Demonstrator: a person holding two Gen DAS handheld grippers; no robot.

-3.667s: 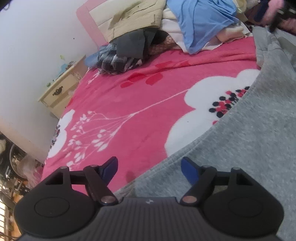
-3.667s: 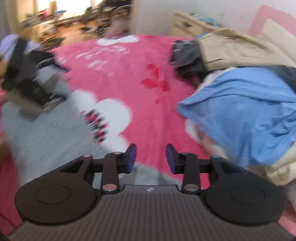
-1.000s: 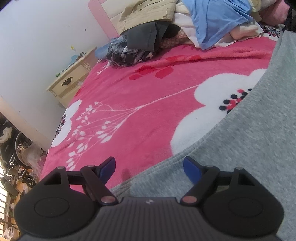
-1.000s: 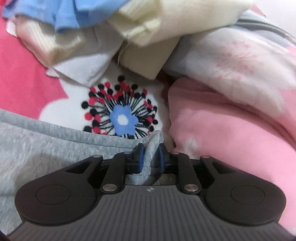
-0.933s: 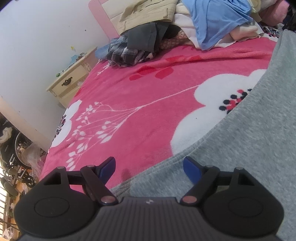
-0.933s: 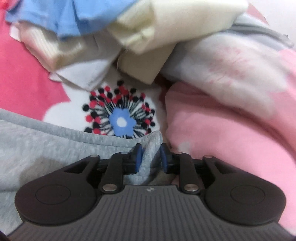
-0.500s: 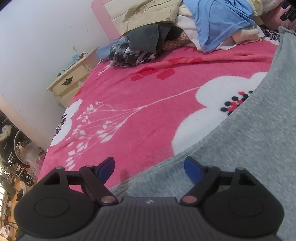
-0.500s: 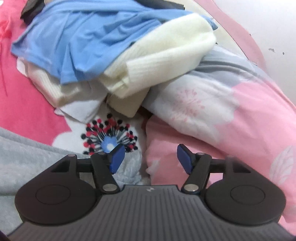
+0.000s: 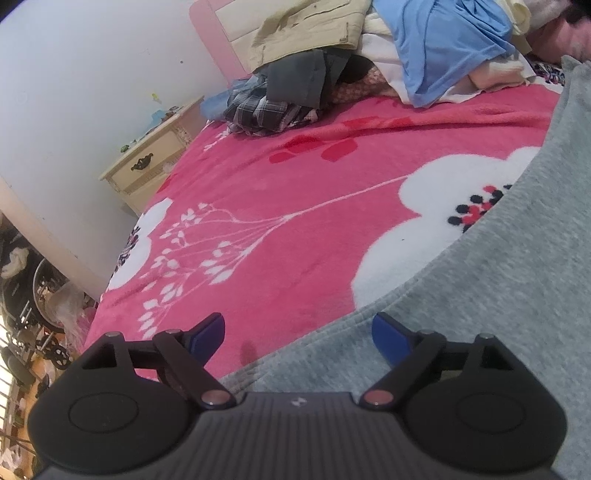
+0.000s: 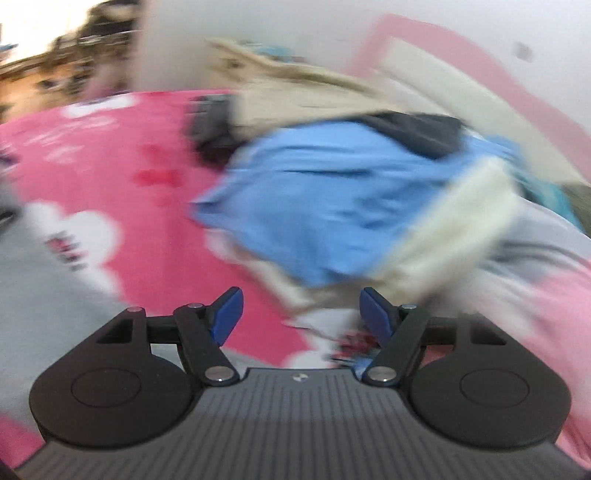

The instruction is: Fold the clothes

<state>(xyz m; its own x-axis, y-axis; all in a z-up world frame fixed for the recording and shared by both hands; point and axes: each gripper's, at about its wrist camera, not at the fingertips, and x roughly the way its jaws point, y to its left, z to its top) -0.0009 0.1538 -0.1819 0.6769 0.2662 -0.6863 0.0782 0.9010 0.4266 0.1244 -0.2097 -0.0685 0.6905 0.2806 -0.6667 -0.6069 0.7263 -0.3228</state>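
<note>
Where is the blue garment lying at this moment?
In the left wrist view, the blue garment lies at the upper right, on the clothes pile at the head of the bed, right of the beige garment, above the pink blanket.

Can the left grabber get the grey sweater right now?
Probably yes. The left gripper hangs over the edge of the grey sweater, its jaws opening with nothing pinched between them, and nothing lies on that edge.

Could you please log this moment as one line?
left gripper: opening, empty, over sweater hem | right gripper: opening, empty | sweater: flat on blanket | clothes pile: unfolded
</note>
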